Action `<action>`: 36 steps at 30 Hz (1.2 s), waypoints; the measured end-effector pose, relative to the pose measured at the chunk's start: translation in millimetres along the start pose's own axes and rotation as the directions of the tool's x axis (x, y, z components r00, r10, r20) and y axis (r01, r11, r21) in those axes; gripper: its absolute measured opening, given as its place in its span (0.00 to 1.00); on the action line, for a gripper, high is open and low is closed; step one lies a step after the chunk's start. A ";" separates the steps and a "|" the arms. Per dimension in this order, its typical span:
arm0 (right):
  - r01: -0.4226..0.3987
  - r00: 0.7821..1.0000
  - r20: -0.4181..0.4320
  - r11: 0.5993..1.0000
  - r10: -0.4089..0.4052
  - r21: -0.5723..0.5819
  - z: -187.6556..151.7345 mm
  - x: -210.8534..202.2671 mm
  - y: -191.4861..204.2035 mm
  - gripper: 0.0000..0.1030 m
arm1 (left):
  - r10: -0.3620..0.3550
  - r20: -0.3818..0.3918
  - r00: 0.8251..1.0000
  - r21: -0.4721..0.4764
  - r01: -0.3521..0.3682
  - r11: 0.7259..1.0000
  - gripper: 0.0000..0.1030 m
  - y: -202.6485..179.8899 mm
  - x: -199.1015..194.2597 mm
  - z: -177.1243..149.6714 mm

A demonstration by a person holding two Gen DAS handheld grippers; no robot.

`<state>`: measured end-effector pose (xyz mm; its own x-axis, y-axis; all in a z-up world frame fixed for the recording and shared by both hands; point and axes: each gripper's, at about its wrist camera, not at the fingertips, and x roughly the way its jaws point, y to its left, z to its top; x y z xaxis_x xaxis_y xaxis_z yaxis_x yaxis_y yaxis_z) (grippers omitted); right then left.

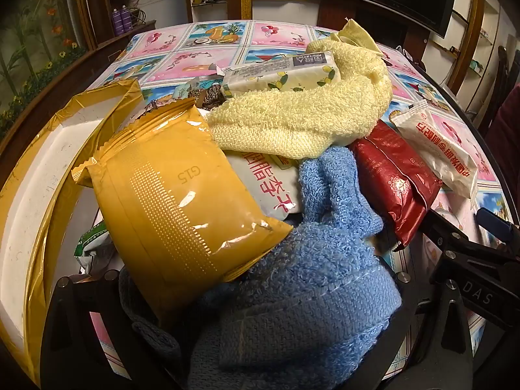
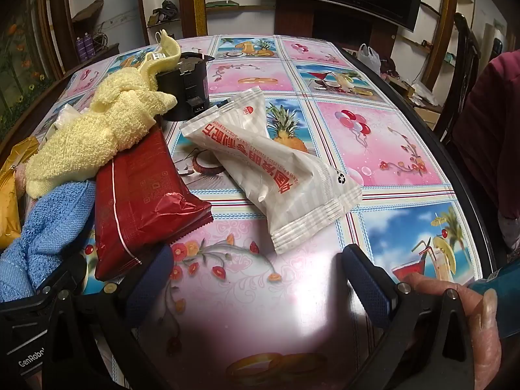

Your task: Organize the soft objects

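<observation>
A pile of soft things lies on the patterned tablecloth (image 2: 373, 136). In the left wrist view a blue towel (image 1: 308, 292) fills the space between my left gripper's fingers; the fingertips are hidden under it. An orange pack (image 1: 182, 201) leans on the towel. A yellow towel (image 1: 302, 113) carries a lemon-print pack (image 1: 282, 74). A red pack (image 1: 393, 178) and a white pack (image 1: 438, 149) lie to the right. My right gripper (image 2: 256, 282) is open and empty above the cloth, just short of the white pack (image 2: 276, 175) and the red pack (image 2: 139, 195).
A gold-edged white box (image 1: 35, 201) stands at the left of the pile. A black device (image 2: 185, 87) sits behind the yellow towel (image 2: 107, 123). The table's dark rim (image 2: 455, 169) runs along the right, with a chair and a person's maroon sleeve beyond it.
</observation>
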<state>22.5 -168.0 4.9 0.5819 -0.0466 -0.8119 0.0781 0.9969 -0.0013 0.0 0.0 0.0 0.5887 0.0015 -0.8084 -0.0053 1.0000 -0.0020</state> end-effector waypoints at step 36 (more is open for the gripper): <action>-0.029 0.997 -0.078 0.999 0.026 -0.039 -3.4 -4.4 -0.6 1.00 | -0.060 -0.022 0.998 0.078 0.062 0.995 1.00 4.5 -7.6 -8.7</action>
<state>17.2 -168.2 6.5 0.5184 -0.0157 -0.8550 0.0294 0.9996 -0.0005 -11.6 4.4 1.1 0.5702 -0.0587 -0.8194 0.0942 0.9955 -0.0058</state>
